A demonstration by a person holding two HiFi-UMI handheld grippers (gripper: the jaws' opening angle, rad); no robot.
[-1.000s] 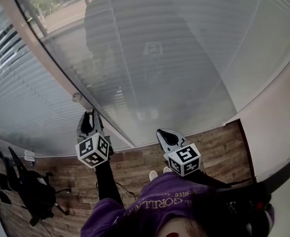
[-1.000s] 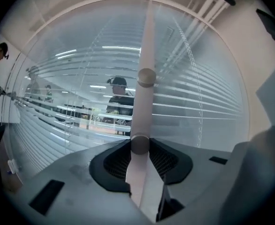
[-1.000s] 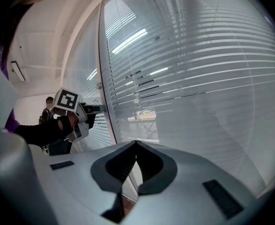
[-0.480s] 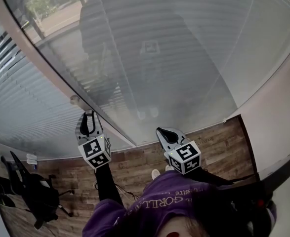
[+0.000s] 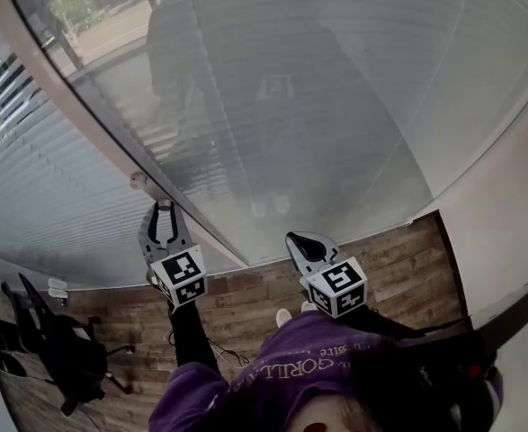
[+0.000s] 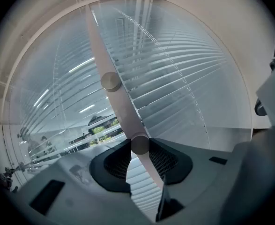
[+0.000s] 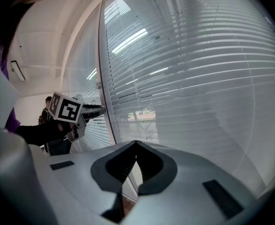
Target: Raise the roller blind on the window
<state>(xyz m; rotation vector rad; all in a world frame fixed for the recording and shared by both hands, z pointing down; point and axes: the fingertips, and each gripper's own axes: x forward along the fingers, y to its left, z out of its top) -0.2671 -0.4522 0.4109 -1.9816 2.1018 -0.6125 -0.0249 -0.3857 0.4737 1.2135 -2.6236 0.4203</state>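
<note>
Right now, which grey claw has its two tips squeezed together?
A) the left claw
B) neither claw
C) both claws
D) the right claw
D: the grey right claw shows its tips meeting in its own view, while the grey left claw has its tips apart.

Right tool (image 7: 136, 144), seemingly closed, facing blind (image 7: 198, 78)

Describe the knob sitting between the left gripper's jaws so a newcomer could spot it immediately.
Find the pale frame bar running up between the two panes with slatted blinds. Two round, flat-faced knobs sit on it. The lower knob is the one, framed by the open jaws of the left gripper; the upper knob sits clear of the gripper.
</note>
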